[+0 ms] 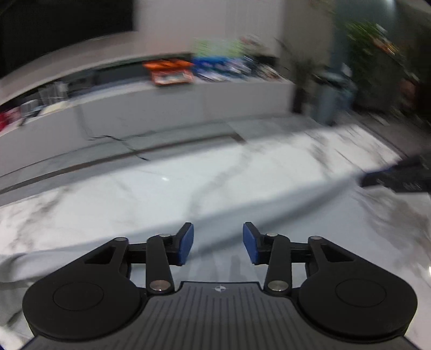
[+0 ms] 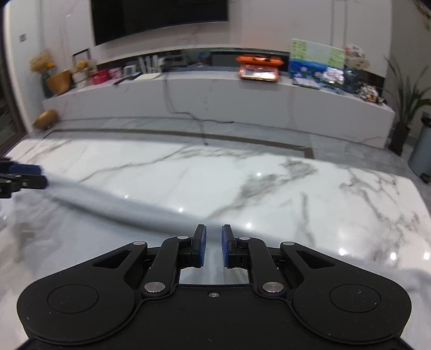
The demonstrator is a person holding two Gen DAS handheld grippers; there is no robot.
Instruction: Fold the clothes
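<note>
Grey cloth point(image 2: 113, 207) pinched by narrow-set right gripper point(image 2: 214, 246), left gripper point(image 1: 218, 243) spread wide and empty, white marble table point(image 2: 242, 172), long ledge point(image 2: 215, 99) seen behind, no writing readable.

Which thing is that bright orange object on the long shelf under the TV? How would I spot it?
Find the black TV on the wall, then the long white marble ledge below it. The orange object sits right of its middle, left of the blue-green pictures. Nothing else there is bright orange.

Garment point(image 2: 107, 204) across the table point(image 2: 269, 183), between left gripper point(image 2: 27, 177) and right gripper point(image 2: 214, 246).
</note>
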